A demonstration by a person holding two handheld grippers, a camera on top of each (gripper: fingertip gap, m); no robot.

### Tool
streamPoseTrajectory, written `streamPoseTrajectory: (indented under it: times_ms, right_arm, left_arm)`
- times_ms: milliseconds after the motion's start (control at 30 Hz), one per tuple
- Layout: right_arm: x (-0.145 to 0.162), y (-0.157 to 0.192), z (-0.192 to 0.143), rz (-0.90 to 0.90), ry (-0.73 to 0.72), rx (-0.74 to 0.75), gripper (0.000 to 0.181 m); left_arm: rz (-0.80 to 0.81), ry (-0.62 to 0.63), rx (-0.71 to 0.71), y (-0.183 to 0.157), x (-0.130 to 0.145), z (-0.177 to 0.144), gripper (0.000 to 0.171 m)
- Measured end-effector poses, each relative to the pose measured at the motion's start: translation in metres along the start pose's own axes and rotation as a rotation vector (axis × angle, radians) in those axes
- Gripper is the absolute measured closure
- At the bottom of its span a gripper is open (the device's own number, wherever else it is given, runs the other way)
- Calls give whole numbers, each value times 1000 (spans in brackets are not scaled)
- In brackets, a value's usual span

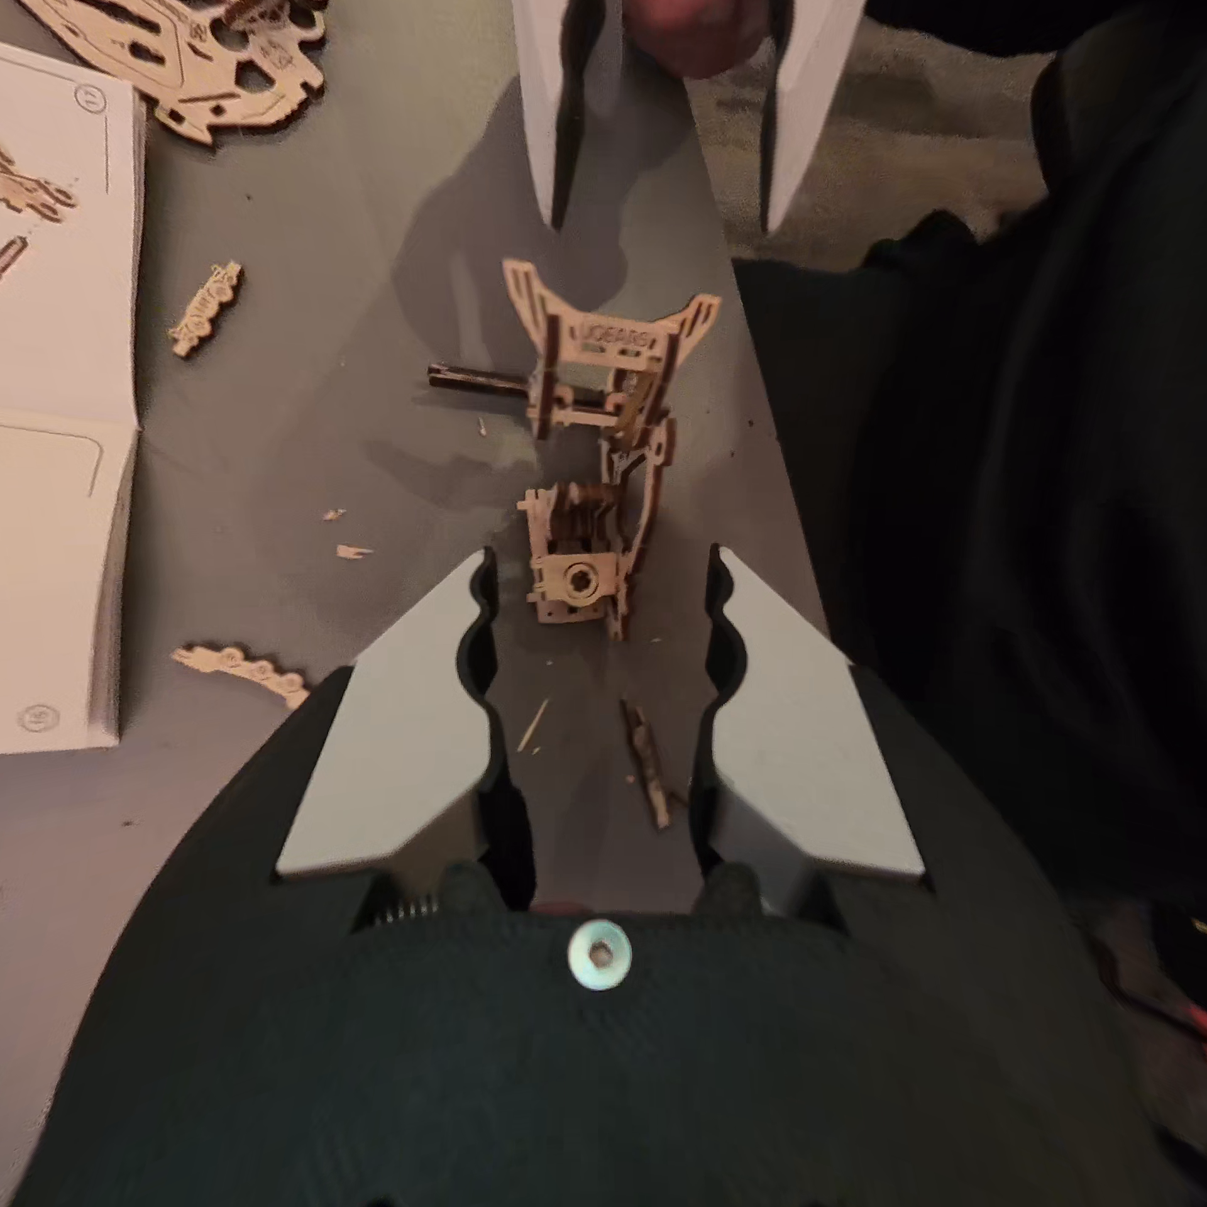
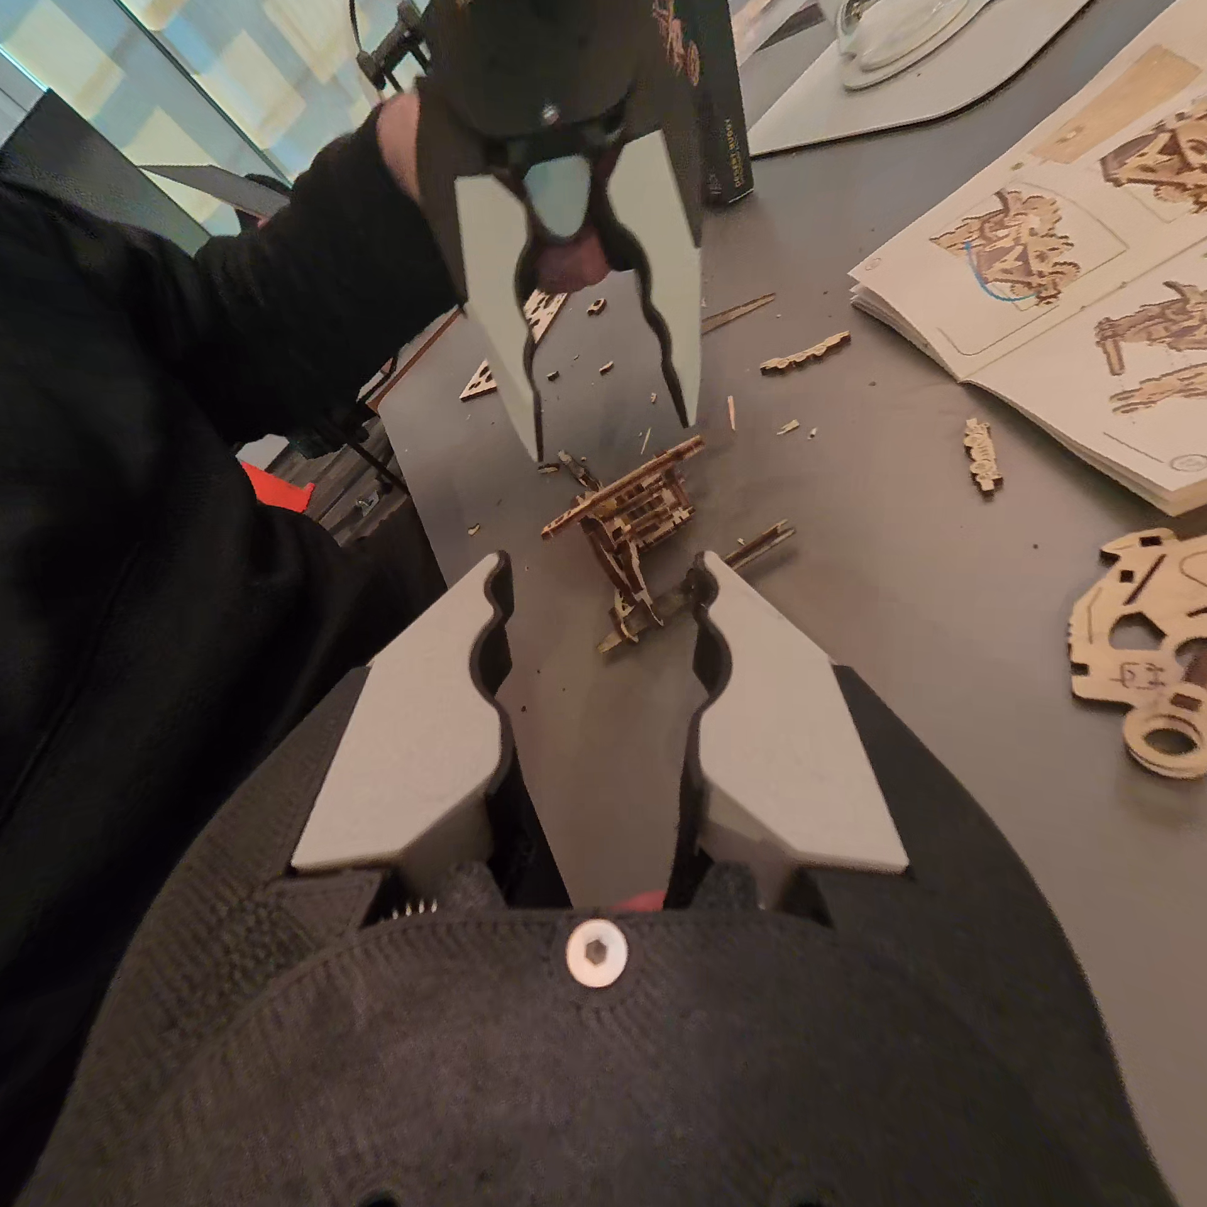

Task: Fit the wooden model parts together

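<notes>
A half-built wooden model assembly lies on the grey table, with a dark rod sticking out of its left side. My left gripper is open and empty, its fingertips on either side of the assembly's near end without touching it. My right gripper hangs open and empty above the far end. In the right wrist view the assembly lies between my right gripper and the left gripper facing it. The rod shows by the right finger.
An open instruction booklet lies beside the work area. A punched wooden sheet and small loose wooden pieces are scattered about. A thin strip lies between the left fingers. A person's black sleeve borders the table edge. One gripper's finger ends stand about 8 cm off the other's.
</notes>
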State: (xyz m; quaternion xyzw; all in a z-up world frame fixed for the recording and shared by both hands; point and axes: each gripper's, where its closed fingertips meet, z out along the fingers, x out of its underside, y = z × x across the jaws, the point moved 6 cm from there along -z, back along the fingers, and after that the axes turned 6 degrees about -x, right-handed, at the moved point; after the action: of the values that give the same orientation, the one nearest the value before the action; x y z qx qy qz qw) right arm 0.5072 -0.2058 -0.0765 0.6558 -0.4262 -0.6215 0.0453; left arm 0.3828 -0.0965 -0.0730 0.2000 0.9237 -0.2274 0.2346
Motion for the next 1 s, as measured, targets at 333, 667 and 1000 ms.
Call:
streamPoseTrajectory:
  times_ms: [333,667,1000]
  right_arm:
    - [12,-3,-1,6,70,54,126]
    - [26,-3,31,-65,300,71,114]
    - [28,2,32,-87,312,53,112]
  left_arm:
    - [49,47,-258,-17,9,36,119]
    - [184,77,-266,-15,7,42,134]
    - [303,70,-278,-11,6,42,134]
